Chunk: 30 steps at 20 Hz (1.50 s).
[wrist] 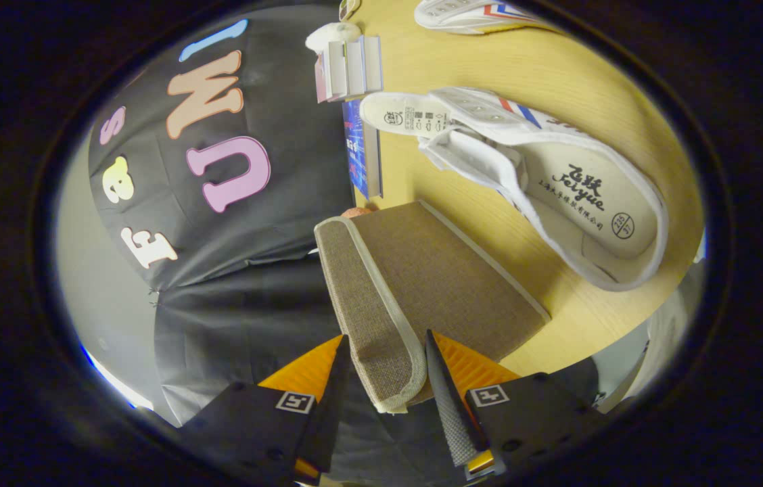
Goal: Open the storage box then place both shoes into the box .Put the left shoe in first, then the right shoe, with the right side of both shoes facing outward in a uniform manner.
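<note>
The gripper (385, 368) is tipped on its side and has its two fingers set around the near edge of the box (422, 284), one finger on either face of that edge. The right finger lies against the box's broad top face; the left finger sits at the narrow trimmed side, and whether it truly presses there I cannot tell, so the grip may be clenched on the edge or only straddling it.

The box is a brown woven-cloth one with pale piping along its rims, and its lid looks closed. It rests on a light wooden table (557, 74).

Just beyond the box lies a white shoe (544, 182), on its side with its opening turned toward the gripper, the printed insole plain to see and red and blue stripes on its flank. A second shoe (469, 13) of the same kind lies farther off, well apart from the first, partly cut off.

Along the table's edge beyond the box stands a blue book (361, 152), and past it a small stack of pale books (349, 67).
</note>
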### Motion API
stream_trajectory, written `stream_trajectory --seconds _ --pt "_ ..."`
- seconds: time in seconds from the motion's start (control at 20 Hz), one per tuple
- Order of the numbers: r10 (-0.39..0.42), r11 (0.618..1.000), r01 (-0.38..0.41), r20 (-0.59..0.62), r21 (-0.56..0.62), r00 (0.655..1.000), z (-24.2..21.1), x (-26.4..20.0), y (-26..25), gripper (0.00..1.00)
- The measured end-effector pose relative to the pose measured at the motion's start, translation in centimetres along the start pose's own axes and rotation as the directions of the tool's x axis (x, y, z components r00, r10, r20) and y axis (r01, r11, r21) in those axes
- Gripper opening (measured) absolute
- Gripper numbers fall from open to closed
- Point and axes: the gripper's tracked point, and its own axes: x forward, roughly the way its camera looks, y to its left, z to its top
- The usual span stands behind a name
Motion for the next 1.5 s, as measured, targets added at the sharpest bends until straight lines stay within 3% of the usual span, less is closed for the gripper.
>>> stream_trajectory --seconds 0.3,0.4,0.6,0.9,1.1,1.5 --pt "-0.018 1.0 0.018 0.001 -0.02 1.0 0.2 -0.5 -0.7 0.24" --pt "-0.039 0.998 0.039 0.006 -0.05 0.999 0.1 -0.1 -0.8 0.24" --pt "-0.007 0.991 0.009 0.012 -0.137 1.0 0.1 -1.2 0.8 0.08" --pt "0.032 0.956 -0.026 0.013 -0.291 0.999 -1.3 -2.1 3.9 0.04" --pt "0.076 0.891 -0.07 -0.004 -0.448 0.997 -3.3 -2.5 8.2 0.04" --pt "0.167 0.797 -0.226 -0.155 -0.56 0.974 -10.1 -0.9 16.9 0.04"
